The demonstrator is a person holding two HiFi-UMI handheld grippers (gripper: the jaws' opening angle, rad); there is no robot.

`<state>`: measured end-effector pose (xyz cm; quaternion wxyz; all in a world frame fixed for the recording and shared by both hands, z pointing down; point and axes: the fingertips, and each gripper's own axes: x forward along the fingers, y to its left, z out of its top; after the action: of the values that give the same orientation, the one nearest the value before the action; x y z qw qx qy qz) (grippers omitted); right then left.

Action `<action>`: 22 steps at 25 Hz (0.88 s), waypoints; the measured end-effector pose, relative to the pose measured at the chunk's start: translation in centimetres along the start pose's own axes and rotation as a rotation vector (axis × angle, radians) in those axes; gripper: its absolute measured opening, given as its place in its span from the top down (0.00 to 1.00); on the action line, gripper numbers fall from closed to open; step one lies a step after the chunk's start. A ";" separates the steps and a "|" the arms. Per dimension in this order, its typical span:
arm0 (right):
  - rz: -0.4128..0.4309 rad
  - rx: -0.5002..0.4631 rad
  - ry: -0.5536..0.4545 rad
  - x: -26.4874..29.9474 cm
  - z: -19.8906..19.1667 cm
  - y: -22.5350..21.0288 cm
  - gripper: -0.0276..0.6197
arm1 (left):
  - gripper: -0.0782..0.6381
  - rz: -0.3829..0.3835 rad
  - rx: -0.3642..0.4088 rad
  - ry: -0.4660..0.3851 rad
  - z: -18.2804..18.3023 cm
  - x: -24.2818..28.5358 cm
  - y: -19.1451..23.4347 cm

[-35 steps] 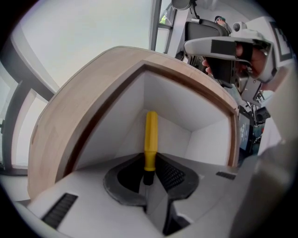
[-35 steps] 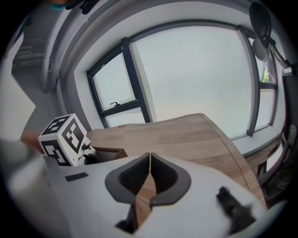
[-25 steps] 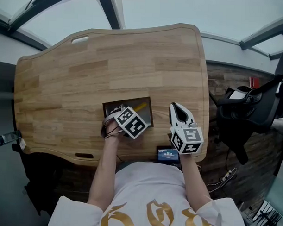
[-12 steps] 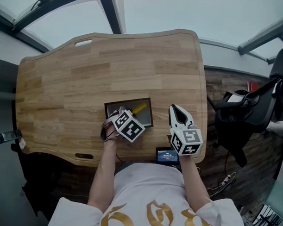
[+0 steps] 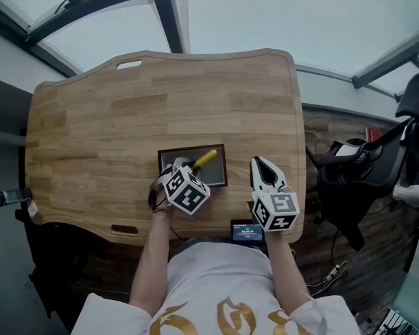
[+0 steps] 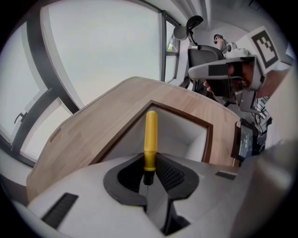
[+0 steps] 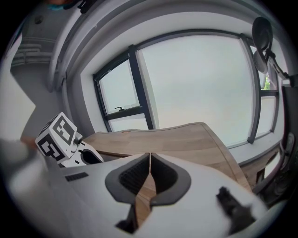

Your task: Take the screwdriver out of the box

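**Left gripper clamps the screwdriver at the open box**

The left gripper (image 5: 183,168) (image 6: 151,169) points steeply down at the brown-rimmed box (image 5: 194,148) (image 6: 186,135) on the wooden table (image 5: 129,105). Its jaws stand narrow, pinching the screwdriver (image 5: 204,158) (image 6: 150,139) where the yellow handle meets the dark collar. The thin shaft runs back between the pads. In the left gripper view the tool's long axis lines up with the gripper, with the handle's butt end pointing straight away from the jaws. In the head view the handle lies diagonally over the box opening, butt end toward the far right corner. Whether it is clear of the box floor cannot be told. The right gripper (image 5: 262,162) (image 7: 150,173) sits just right of the box near the table's edge, jaws together on nothing.
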<state>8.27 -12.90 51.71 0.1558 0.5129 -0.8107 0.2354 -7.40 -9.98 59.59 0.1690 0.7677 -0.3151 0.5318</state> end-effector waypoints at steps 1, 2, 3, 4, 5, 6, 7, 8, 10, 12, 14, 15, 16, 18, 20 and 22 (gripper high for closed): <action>0.000 0.000 -0.001 -0.1 0.0 0.0 0.91 | 0.78 0.007 -0.001 -0.008 0.1 -0.2 0.1; -0.001 0.000 -0.003 -0.2 0.0 0.0 0.91 | 0.78 0.014 0.001 -0.016 0.2 -0.4 0.2; -0.001 0.000 -0.005 -0.3 0.1 0.0 0.91 | 0.78 0.019 0.003 -0.026 0.3 -0.5 0.2; -0.003 0.000 -0.007 -0.4 0.1 0.0 0.91 | 0.78 0.022 0.005 -0.038 0.5 -0.7 0.3; -0.004 0.000 -0.010 -0.5 0.2 0.1 0.91 | 0.78 0.023 0.006 -0.052 0.6 -0.9 0.3; -0.005 -0.001 -0.013 -0.5 0.2 0.1 0.91 | 0.78 0.028 0.008 -0.069 0.8 -1.0 0.3; -0.006 -0.002 -0.016 -0.6 0.3 0.1 0.91 | 0.78 0.036 0.010 -0.084 1.0 -1.2 0.4; -0.007 -0.003 -0.019 -0.7 0.3 0.2 0.91 | 0.78 0.049 0.011 -0.100 1.1 -1.4 0.6; -0.008 -0.004 -0.025 -0.9 0.4 0.3 0.91 | 0.78 0.078 0.009 -0.133 1.4 -1.9 0.9; -0.009 -0.007 -0.028 -1.2 0.5 0.4 0.91 | 0.78 0.100 0.002 -0.170 1.6 -2.3 1.1; -0.009 -0.008 -0.031 -1.3 0.5 0.5 0.91 | 0.78 0.109 -0.012 -0.204 1.8 -2.8 1.2; -0.009 -0.009 -0.032 -1.3 0.5 0.6 0.91 | 0.78 0.106 -0.023 -0.218 1.9 -3.0 1.1; -0.008 -0.011 -0.034 -1.4 0.6 0.7 0.91 | 0.78 0.098 -0.037 -0.228 1.9 -3.1 1.1; -0.006 -0.018 -0.037 -1.6 0.7 0.9 0.91 | 0.78 0.082 -0.067 -0.243 1.9 -3.3 0.9; -0.006 -0.031 -0.044 -1.7 1.0 1.2 0.91 | 0.78 0.088 -0.086 -0.261 1.9 -3.6 1.0; -0.006 -0.040 -0.051 -1.7 1.2 1.3 0.91 | 0.78 0.105 -0.110 -0.289 2.0 -4.0 1.4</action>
<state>7.80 -11.77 49.55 0.1462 0.5181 -0.8173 0.2057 -7.82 -10.96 55.07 0.1356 0.8081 -0.4046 0.4060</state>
